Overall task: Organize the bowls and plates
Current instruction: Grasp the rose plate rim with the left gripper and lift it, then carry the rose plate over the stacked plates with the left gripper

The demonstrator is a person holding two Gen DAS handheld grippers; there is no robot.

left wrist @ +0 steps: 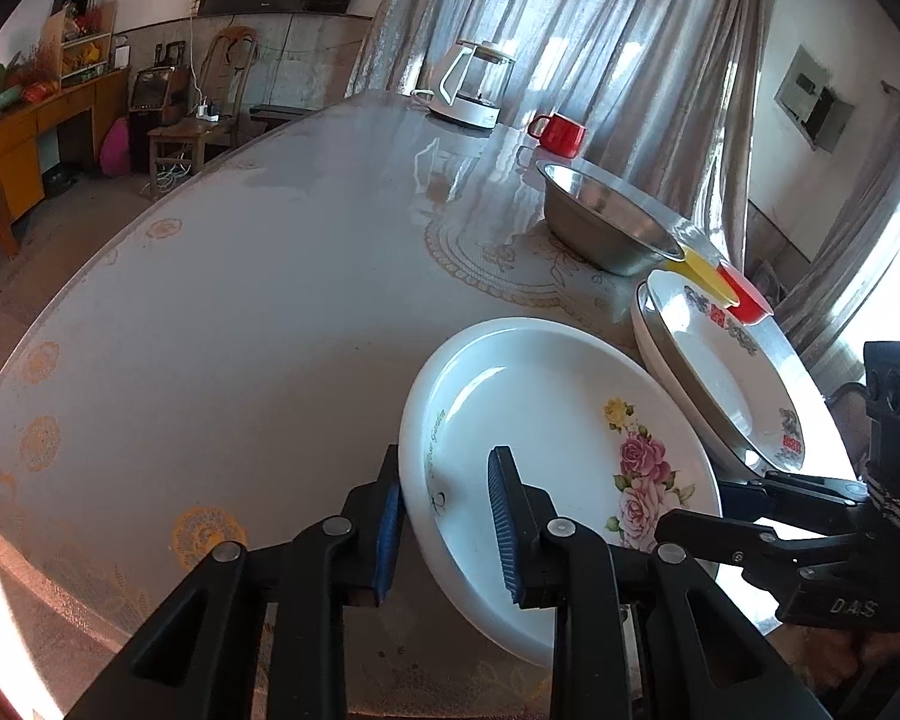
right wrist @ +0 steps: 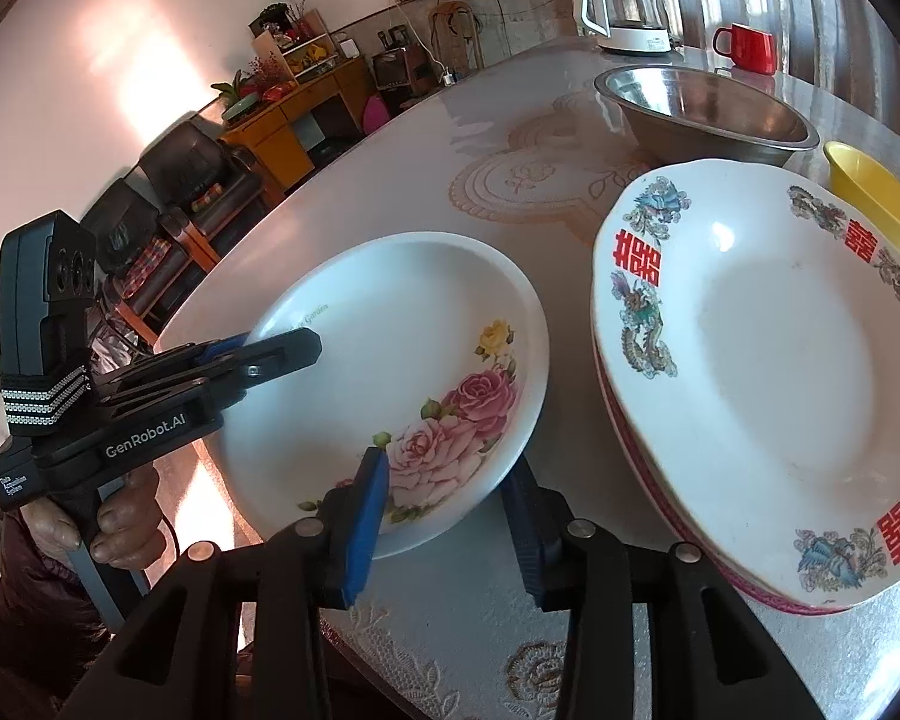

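Item: rose plate, white, round, no long axis; lifted and tilted, face up, just left of the dragon plate stack.

Left gripper: fingers astride the near-left rim, one pad inside, one outside; clenched on it, by appearance.

Right gripper: fingers astride the rim by the roses; likewise grasping.

Step in hand, judged: carrying the rose plate toward the stack.

Next move calls for levelling it and setting it centred on the stack, clear of the steel bowl behind.
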